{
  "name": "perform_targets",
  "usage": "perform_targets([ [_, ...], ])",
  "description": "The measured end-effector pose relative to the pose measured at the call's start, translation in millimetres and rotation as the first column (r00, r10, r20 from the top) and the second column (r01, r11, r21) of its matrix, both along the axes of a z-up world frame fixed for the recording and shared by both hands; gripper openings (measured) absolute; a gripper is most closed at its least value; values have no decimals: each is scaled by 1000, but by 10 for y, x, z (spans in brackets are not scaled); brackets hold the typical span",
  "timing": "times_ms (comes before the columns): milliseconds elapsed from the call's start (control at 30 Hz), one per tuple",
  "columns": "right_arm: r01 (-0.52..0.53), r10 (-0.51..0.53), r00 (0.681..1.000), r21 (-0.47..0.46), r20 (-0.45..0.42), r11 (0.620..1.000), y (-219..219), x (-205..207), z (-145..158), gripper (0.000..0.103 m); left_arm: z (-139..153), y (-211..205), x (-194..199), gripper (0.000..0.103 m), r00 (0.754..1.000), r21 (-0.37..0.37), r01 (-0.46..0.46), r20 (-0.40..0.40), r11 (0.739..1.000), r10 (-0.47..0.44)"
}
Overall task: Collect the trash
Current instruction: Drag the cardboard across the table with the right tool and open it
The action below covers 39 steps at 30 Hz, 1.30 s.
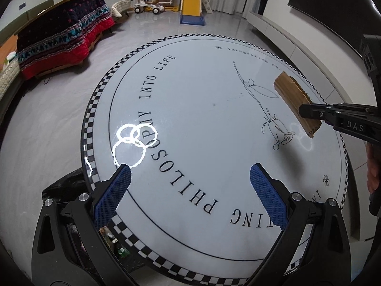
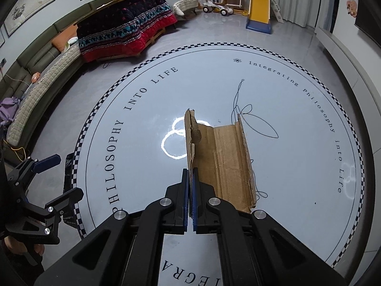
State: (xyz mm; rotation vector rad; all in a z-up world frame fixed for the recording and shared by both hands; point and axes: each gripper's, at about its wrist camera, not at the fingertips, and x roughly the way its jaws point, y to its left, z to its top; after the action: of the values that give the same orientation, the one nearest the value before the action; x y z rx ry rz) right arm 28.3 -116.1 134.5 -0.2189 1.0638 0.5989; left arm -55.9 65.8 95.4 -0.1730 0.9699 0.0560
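Observation:
A torn brown cardboard piece (image 2: 223, 162) hangs above the round white table (image 2: 297, 143), and my right gripper (image 2: 190, 174) is shut on its left edge. The left wrist view shows the same cardboard piece (image 1: 293, 95) at the right, pinched by the right gripper (image 1: 307, 110). My left gripper (image 1: 190, 169) stands wide open over the table's (image 1: 190, 90) near-left rim with nothing between its blue pads (image 1: 112, 195). A black trash bag (image 1: 64, 186) lies on the floor just under that rim, with bits of rubbish showing inside. From the right wrist, the left gripper (image 2: 67, 176) appears at the left edge, by the bag (image 2: 69, 162).
The table has a checkered border and printed lettering. Beyond it are a low table under a red and dark quilt (image 1: 64, 35), a curved sofa (image 2: 40, 90), a yellow toy slide (image 1: 190, 7) and ride-on toys. A white low cabinet (image 1: 297, 40) runs along the right wall.

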Motion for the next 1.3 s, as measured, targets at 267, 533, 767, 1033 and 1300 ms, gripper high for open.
perform_targets([
  [267, -13, 13, 1000, 15, -10, 1000, 154, -339, -221, 3, -140, 94, -309, 97, 999, 8, -29, -14, 1000, 29],
  [533, -13, 12, 1000, 12, 27, 1000, 272, -415, -255, 3, -171, 152, -367, 97, 999, -5, -31, -6, 999, 31],
  [767, -1, 2, 998, -14, 64, 1000, 334, -413, -310, 3, -224, 222, -377, 97, 999, -17, -44, -7, 999, 44],
  [1033, 25, -24, 996, -11, 82, 1000, 278, -309, -398, 4, -361, 116, -211, 97, 999, -17, -21, -25, 1000, 21],
  [1300, 77, -79, 990, 17, 119, 997, 91, -301, -444, 53, -497, -46, 20, 97, 999, -10, 5, -32, 1000, -5],
])
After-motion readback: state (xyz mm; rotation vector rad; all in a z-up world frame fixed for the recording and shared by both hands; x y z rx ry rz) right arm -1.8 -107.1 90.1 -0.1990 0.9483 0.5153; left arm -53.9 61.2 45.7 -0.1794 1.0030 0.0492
